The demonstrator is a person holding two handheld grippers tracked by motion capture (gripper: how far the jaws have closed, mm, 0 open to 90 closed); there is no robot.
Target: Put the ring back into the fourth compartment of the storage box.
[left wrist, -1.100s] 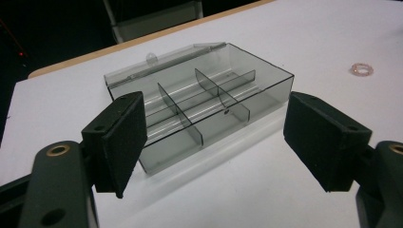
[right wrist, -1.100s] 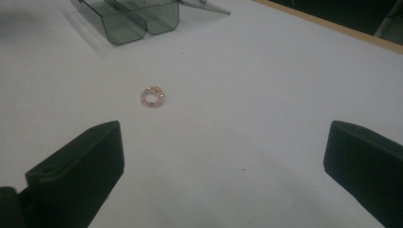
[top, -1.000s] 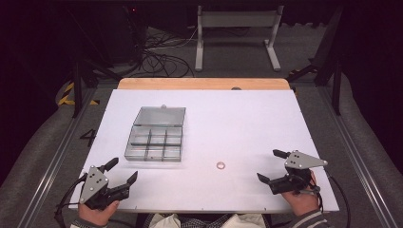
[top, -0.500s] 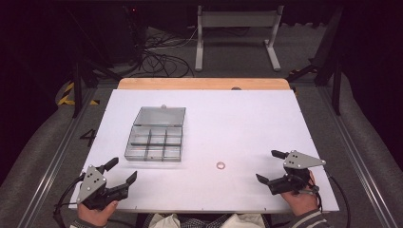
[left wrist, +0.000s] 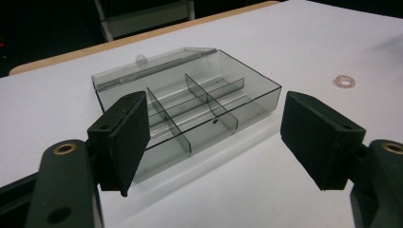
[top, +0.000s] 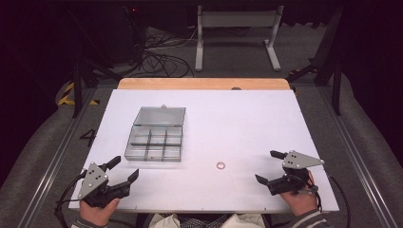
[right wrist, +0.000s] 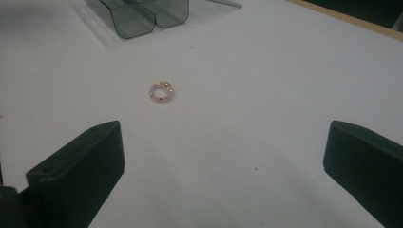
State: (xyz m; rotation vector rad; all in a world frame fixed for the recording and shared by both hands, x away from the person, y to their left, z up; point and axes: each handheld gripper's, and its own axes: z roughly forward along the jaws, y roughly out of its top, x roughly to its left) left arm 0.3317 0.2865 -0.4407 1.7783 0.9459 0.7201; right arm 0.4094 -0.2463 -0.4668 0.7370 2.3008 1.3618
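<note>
Nearby, pink ring (right wrist: pixel 161 91) ahead of right tool (right wrist: pixel 223 171)

High view: fixed overhead cam, facing fwd/down over whole table (top: pixel 247 123); left gripper view: low, close, facing compartment box (left wrist: pixel 190 107); right gripper view: low, near ring (right wrist: pixel 161 91); all share box and ring.

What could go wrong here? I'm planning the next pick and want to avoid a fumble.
The small pink ring lies flat on the smooth white table, so the wide pads of the right tongs may push it along rather than pinch it. The clear divided box is light-looking and sits loose, so the open left tongs could nudge it. Its compartments look narrow, so a dropped ring might bounce out.
</note>
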